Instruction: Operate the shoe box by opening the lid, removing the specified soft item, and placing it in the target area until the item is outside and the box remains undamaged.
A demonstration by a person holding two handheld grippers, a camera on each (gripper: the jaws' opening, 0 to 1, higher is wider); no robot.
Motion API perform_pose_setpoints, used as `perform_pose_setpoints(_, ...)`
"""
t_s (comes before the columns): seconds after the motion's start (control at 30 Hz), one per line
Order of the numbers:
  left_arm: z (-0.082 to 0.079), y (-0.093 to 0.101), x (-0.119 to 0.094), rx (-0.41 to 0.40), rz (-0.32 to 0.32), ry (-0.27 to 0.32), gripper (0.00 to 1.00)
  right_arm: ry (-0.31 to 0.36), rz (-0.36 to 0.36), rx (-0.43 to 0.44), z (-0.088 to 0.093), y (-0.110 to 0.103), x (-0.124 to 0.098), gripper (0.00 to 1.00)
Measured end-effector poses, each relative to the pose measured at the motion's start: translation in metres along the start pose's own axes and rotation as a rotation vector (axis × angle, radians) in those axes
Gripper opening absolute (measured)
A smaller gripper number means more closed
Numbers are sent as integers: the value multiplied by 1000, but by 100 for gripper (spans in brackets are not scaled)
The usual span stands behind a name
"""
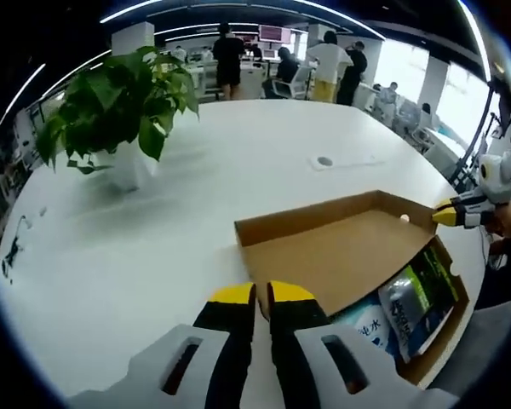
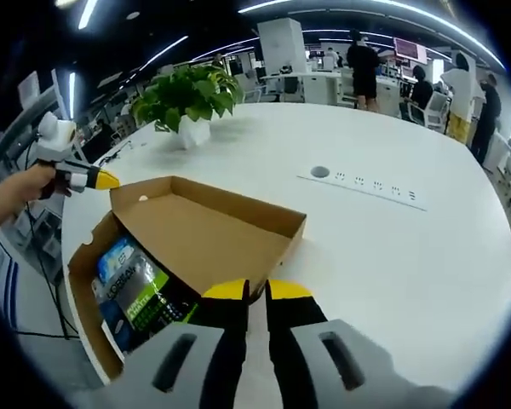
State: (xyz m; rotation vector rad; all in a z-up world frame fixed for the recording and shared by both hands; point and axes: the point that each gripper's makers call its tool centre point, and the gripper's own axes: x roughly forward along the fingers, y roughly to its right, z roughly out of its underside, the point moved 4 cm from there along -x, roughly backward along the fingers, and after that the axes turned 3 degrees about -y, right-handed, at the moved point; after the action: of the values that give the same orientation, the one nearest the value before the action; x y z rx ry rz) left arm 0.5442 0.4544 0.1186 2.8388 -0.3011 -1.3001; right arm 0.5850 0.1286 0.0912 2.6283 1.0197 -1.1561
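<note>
Wide white table (image 1: pixel 238 170) in an open office, potted plant (image 1: pixel 119 111) at upper left of the left gripper view, people standing at top. Shoe box (image 2: pixel 196 226) open at lower left of the right gripper view, lid (image 2: pixel 226 221) folded flat, soft packets (image 2: pixel 136 285) inside. Left gripper (image 1: pixel 261 294) and right gripper (image 2: pixel 255 291): jaws nearly together, gripping nothing. Bare tabletop right of the box.

open brown cardboard shoe box (image 2: pixel 206 228): plain tan in & out
soft packs in box (image 2: pixel 134 285): one blue/white, one black/green w/ white print
left gripper (image 1: pixel 261 296): black jaws, yellow tips, grey body
round white table (image 2: pixel 392 247): plain white
leafy green plant (image 1: pixel 119 102): white pot
</note>
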Motion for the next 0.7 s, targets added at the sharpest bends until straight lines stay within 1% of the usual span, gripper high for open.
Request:
perform_pose_setpoints(0.1, 0, 4, -5, 4, 6, 7, 4, 7, -11, -6, 0, -2, -7, 10)
perform_pose_setpoints(0.17, 2, 11, -10, 20, 18, 5, 6, 18, -13, -10, 0, -3, -14, 11)
perform_pose_setpoints(0.23, 7, 15, -13, 42, 8, -6, 13, 20, -22, -14, 2, -5, -18, 13)
perform_pose_setpoints(0.27, 8, 17, -14, 43, 8, -6, 14, 20, -28, -19, 3, -6, -20, 14)
perform_pose_setpoints(0.4, 16, 29, -18, 46, 38, -12, 14, 21, -48, -39, 8, -11, -29, 17)
perform_pose_setpoints(0.5, 25, 43, -21, 70, 63, -29, 15, 15, -67, -47, 12, -16, -35, 22)
perform_pose_setpoints(0.57, 30, 47, -22, 75, 64, -31, 16, 22, -77, -57, 14, -19, -38, 25)
perform_pose_setpoints(0.7, 38, 59, -25, 52, 98, -27, 17, 27, -100, -74, 19, -27, -46, 28)
